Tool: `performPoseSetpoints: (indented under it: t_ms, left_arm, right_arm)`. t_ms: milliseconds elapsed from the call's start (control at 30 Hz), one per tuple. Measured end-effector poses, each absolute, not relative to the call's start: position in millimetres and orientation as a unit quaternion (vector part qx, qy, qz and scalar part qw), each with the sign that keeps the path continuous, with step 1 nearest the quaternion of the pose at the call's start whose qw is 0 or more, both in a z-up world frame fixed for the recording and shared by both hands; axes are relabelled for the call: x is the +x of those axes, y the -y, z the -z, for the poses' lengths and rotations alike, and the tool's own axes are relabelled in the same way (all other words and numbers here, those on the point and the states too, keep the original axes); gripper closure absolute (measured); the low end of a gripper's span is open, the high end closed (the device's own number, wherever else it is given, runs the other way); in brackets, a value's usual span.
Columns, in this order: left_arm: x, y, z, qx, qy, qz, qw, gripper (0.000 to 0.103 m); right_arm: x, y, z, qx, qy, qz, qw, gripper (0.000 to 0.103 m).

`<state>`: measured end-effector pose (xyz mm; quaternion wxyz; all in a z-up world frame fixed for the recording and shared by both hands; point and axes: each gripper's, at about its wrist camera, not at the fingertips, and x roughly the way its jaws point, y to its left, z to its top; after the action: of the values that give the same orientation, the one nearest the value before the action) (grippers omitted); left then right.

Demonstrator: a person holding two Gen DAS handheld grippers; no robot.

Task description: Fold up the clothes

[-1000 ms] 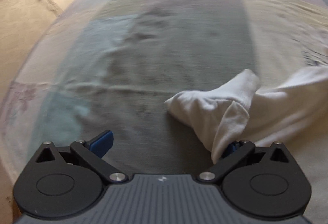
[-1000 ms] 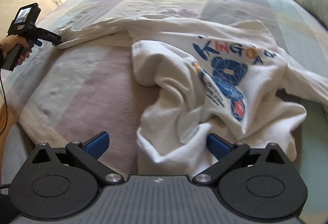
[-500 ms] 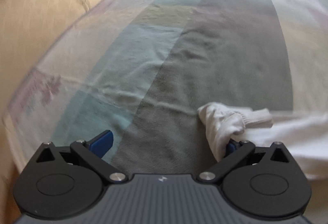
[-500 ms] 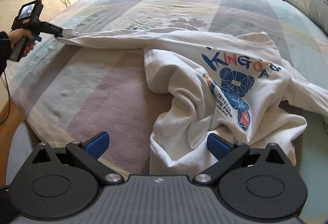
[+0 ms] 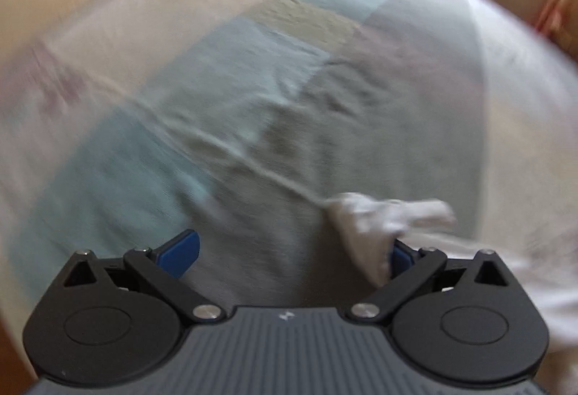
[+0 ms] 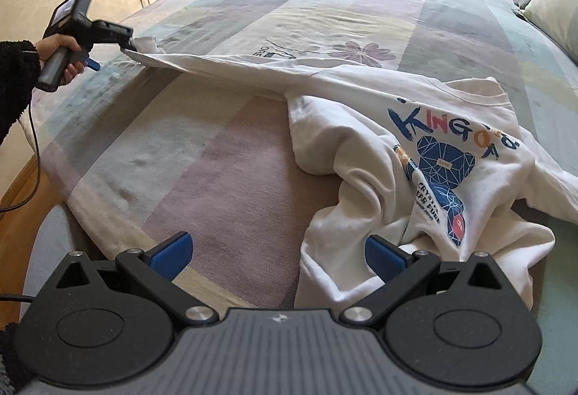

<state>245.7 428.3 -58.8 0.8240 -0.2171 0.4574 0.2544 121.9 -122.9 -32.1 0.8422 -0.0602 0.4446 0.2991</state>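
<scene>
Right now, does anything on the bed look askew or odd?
Yes. The white sweatshirt lies crumpled, its printed front bunched and twisted, while one sleeve is stretched out straight toward the left gripper. In the left wrist view the cuff drapes over one finger though the fingers stand apart.

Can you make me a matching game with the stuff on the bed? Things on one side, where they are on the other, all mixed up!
Things:
1. sleeve cuff
2. blue bear print
3. pillow
4. hand

Places:
a. at the far right edge of the bed
b. wrapped round the left tool's handle
c. at the left tool's tip
d. on the white shirt's front

Pairs: 1-c, 2-d, 3-a, 4-b
</scene>
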Motion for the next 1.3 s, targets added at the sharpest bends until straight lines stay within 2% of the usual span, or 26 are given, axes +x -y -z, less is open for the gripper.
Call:
performPoseSetpoints:
  t_ms: [267,467,600,700,900,1067,1200,1300]
  left_arm:
    - [242.0,-411.4,59.2,-0.148,-0.495,-0.246,0.82,0.002]
    - [223.6,-421.6,42.2,-0.246,-0.439,-0.231,0.832,0.002]
    - [232.8,-397.0,28.2,-0.185,-0.442,-0.233,0.846,0.002]
    - [245.1,-372.8,23.0,-0.206,-0.432,-0.162,0.863,0.002]
    - [281.5,-330.2,63.3,-0.24,-0.48,-0.063,0.842,0.002]
    - [285.4,-335.1,91.5,-0.213,-0.496,-0.129,0.832,0.003]
    - [268.9,-346.5,75.5,-0.171,-0.473,-0.196,0.842,0.003]
    - [270.3,-327.0,67.4,-0.151,-0.468,-0.181,0.852,0.003]
  right_arm:
    - [119.8,124.2,30.6,-0.059,-0.442,-0.298,0.844,0.0]
    - [117.5,124.2,30.3,-0.056,-0.44,-0.301,0.845,0.0]
    - [115.5,122.6,29.5,-0.056,-0.438,-0.302,0.845,0.0]
    - [115.7,121.4,30.6,-0.056,-0.441,-0.301,0.844,0.0]
    - [115.4,117.7,34.4,-0.062,-0.448,-0.295,0.842,0.0]
    - [118.5,125.8,35.7,-0.061,-0.453,-0.283,0.843,0.0]
    - [122.9,130.6,37.7,-0.052,-0.453,-0.282,0.844,0.0]
    - [125.2,128.1,40.7,-0.05,-0.455,-0.287,0.842,0.0]
